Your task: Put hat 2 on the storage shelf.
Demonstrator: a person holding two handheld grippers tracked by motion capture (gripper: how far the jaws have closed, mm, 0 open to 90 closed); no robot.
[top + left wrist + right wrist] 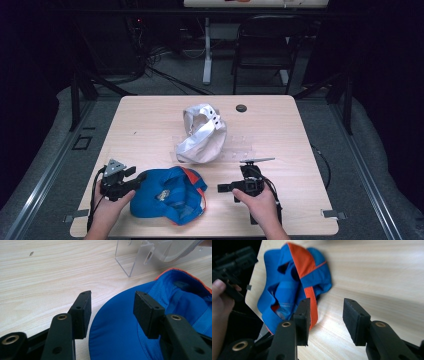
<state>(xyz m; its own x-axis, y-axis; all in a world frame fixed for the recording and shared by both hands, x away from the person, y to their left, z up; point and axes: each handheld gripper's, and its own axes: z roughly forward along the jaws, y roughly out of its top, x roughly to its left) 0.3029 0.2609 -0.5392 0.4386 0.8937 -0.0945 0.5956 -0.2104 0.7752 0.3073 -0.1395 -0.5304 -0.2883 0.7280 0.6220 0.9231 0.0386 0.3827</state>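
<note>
A blue cap with orange trim lies upside down near the table's front edge, between my two grippers. My left gripper is at the cap's left side and stands open. Its jaws straddle the edge of the blue brim, one over bare wood and one over the fabric. My right gripper stands open just right of the cap and points left at it. Between its jaws is bare wood, and the blue cap lies just beyond its left jaw. A white cap rests on a clear acrylic stand at mid-table.
A small black round disc sits near the table's far edge. A dark chair and a table leg stand on the floor behind the table. The left gripper and a hand sit beyond the blue cap in the right gripper view.
</note>
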